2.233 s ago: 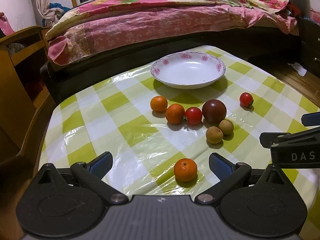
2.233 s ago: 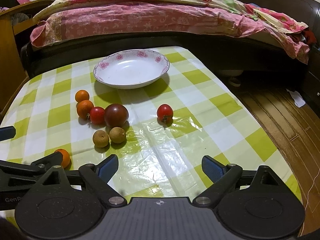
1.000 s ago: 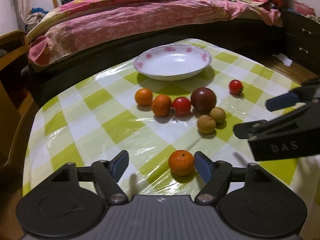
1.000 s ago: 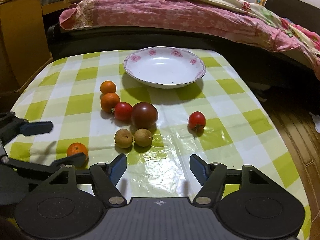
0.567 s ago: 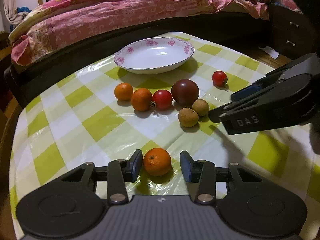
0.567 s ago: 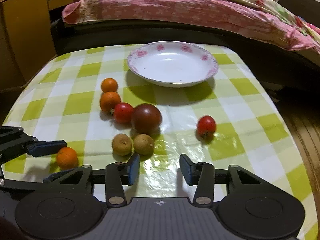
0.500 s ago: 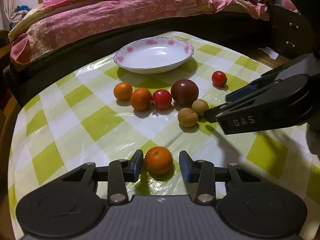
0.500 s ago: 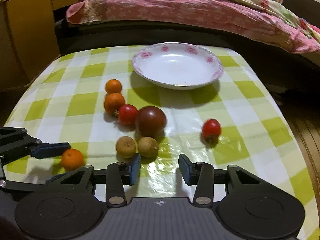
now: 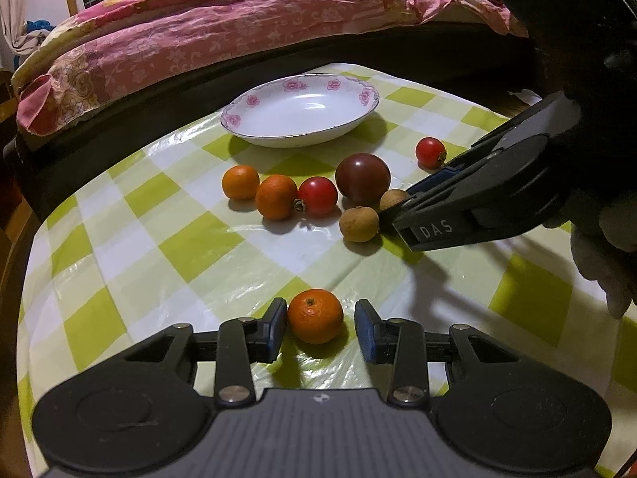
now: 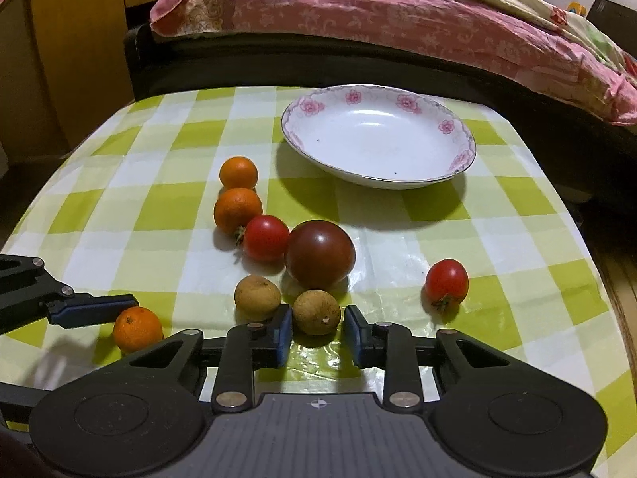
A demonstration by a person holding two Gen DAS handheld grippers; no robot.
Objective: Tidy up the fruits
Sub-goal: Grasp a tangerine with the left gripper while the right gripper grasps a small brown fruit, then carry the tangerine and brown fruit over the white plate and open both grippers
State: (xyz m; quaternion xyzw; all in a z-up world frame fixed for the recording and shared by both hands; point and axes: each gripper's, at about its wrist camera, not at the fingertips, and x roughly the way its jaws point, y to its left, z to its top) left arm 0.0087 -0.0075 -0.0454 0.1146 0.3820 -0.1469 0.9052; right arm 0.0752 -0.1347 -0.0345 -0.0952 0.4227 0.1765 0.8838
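Two grippers are at work at once, and each has a fruit between its jaws without yet clamping it. On the near left of the table, the left gripper brackets a small mandarin: its left pad sits at or almost at the peel, while a clear gap shows on the right, so it is open around the fruit. The right gripper likewise stands open around a brown longan, with slim gaps on both sides. A second longan lies just left of it, close to the outer face of the left jaw, and a large dark tomato sits just beyond. The white floral bowl, empty, waits at the far side of the checked tablecloth, well apart from both fruits. Several things could go wrong, as I judge it. Round, smooth fruit can squirt forward out of closing pads if gripped off-centre, and the glossy cloth would let it roll. The mandarin, being off-centre, may be nudged rightward before it is held. Closing on the longan may also knock its neighbour, or set the tomato rolling toward the two mandarins and red tomato behind.
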